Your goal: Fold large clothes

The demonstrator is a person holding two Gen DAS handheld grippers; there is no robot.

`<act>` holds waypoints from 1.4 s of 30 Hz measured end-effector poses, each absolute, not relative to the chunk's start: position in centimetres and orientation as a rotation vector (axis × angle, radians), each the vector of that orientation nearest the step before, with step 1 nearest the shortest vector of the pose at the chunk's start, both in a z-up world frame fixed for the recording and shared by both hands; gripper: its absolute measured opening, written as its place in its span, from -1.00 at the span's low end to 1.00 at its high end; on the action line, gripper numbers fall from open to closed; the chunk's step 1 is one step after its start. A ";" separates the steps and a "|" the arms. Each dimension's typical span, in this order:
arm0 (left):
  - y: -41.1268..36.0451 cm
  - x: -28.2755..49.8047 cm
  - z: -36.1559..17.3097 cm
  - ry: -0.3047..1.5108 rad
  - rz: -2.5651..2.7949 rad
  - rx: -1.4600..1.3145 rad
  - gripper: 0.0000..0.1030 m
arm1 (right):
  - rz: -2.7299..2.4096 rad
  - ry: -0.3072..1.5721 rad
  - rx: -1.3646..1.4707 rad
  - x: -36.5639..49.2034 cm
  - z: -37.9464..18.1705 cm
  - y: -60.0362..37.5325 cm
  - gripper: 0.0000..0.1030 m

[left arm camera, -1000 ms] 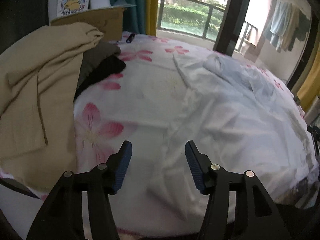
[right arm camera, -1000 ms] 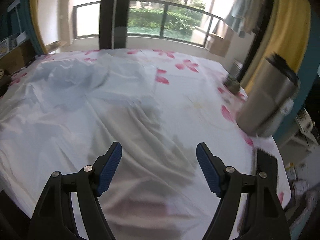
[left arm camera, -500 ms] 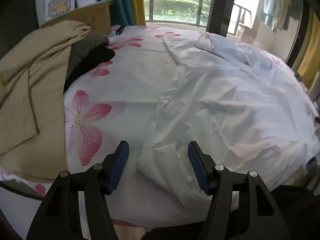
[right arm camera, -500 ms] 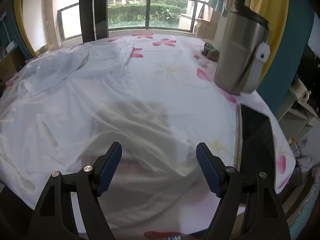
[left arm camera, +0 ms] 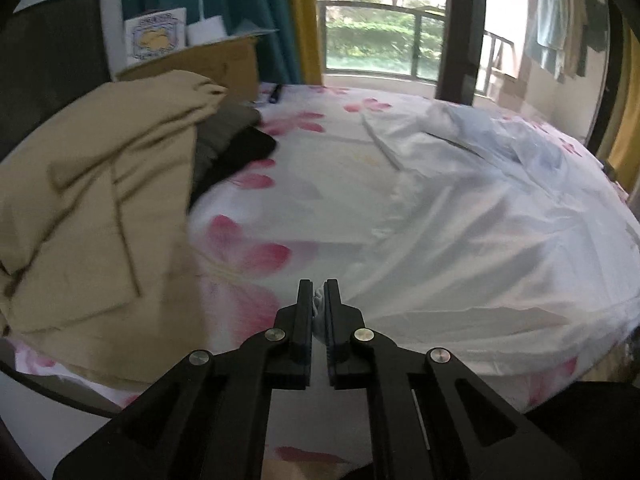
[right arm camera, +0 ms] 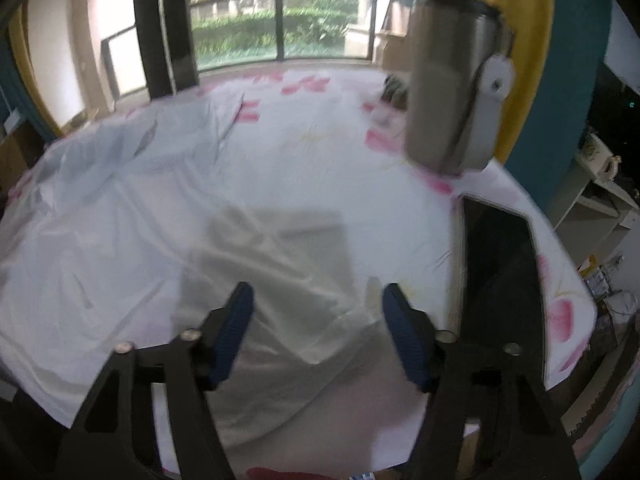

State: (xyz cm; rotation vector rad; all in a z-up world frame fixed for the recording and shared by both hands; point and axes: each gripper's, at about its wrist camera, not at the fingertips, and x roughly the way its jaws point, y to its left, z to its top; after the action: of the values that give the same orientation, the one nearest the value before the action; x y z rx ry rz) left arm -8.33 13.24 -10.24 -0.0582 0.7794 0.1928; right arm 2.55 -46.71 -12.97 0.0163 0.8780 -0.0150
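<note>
A large white garment (left arm camera: 472, 224) lies spread over the flowered bed sheet (left arm camera: 320, 184). In the left wrist view my left gripper (left arm camera: 319, 300) is shut on the garment's near corner, and a pinch of white cloth shows between its pads. The same garment (right arm camera: 132, 240) fills the left and middle of the right wrist view. My right gripper (right arm camera: 316, 312) hovers over its near right edge with the jaws closing. The cloth lies below and between the blue fingertips (right arm camera: 240, 312), and they are apart from it.
A tan garment (left arm camera: 92, 208) and dark clothes (left arm camera: 236, 148) are piled at the bed's left, in front of a cardboard box (left arm camera: 208, 60). At the right stand a steel tumbler (right arm camera: 452, 88) and a flat black tablet (right arm camera: 500, 256). A balcony window lies beyond.
My left gripper has shut on the white garment's corner, which lay between its open jaws half a second ago. The right gripper has narrowed and shifted right along the garment's edge toward the tablet.
</note>
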 end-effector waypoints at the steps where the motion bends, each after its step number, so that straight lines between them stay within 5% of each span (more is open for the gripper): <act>1: 13.5 -8.3 -10.2 0.780 0.201 -0.060 -0.89 | -0.024 0.857 0.001 2.3 -13.1 -46.3 0.09; 6: 14.0 -7.7 -10.7 0.788 0.175 -0.101 -0.88 | -0.001 0.811 -0.020 1.0 -13.3 -44.0 -0.90; 18: 13.5 -5.4 -8.4 0.750 0.149 -0.057 -0.89 | 0.002 0.666 0.149 -0.1 -12.0 -42.2 -0.92; 42: 14.5 -0.7 -1.5 0.528 0.216 -0.074 -0.89 | 0.033 0.551 0.005 7.3 -3.0 -41.9 -0.92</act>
State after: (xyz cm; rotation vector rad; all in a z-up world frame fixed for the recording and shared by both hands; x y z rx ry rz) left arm -0.71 14.48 -1.52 -0.0737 0.5283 0.2161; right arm 7.27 -41.87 -2.99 0.0053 0.5515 0.0331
